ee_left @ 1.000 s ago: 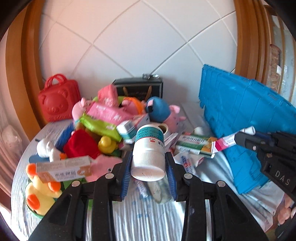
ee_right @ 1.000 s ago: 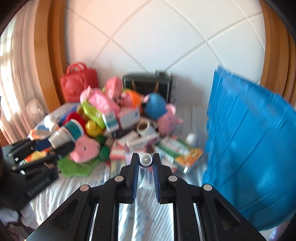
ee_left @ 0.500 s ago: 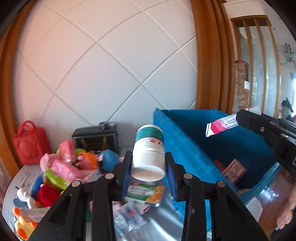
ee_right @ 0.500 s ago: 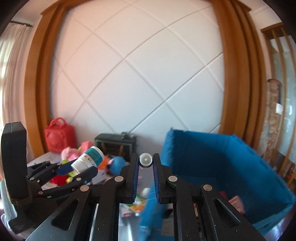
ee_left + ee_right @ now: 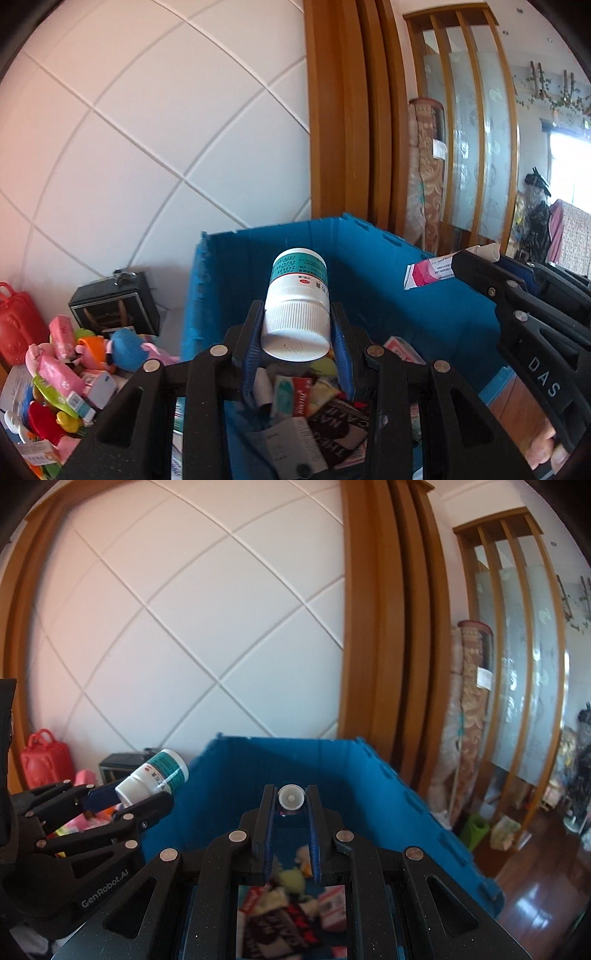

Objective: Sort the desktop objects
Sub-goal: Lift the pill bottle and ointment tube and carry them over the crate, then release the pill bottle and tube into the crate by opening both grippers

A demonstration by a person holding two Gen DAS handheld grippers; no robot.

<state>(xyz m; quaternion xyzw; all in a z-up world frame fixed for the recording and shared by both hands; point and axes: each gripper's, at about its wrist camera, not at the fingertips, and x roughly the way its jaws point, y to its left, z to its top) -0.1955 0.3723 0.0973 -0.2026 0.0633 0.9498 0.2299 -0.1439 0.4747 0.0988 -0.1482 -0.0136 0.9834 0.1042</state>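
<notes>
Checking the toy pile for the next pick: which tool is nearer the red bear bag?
Left. The left tool, gripping the pill bottle, sits beside the red bear bag; the right tool, holding a tube, is over the blue bin.

Both wrist cameras are looking forward along their fingers, angled slightly down, close above the blue crate (image 5: 369,258); both views are sharing its interior and the tiled wall (image 5: 184,627).

From here I can't read the print on the pill bottle (image 5: 297,295). The blue crate (image 5: 369,266) runs under my left claw (image 5: 295,350), which hides much of the clutter inside; in the right wrist view that clutter is a blur. Left of the crate, the toy pile (image 5: 74,369) is cut off by the frame edge. The tube (image 5: 291,798) shows me only its cap end there.
</notes>
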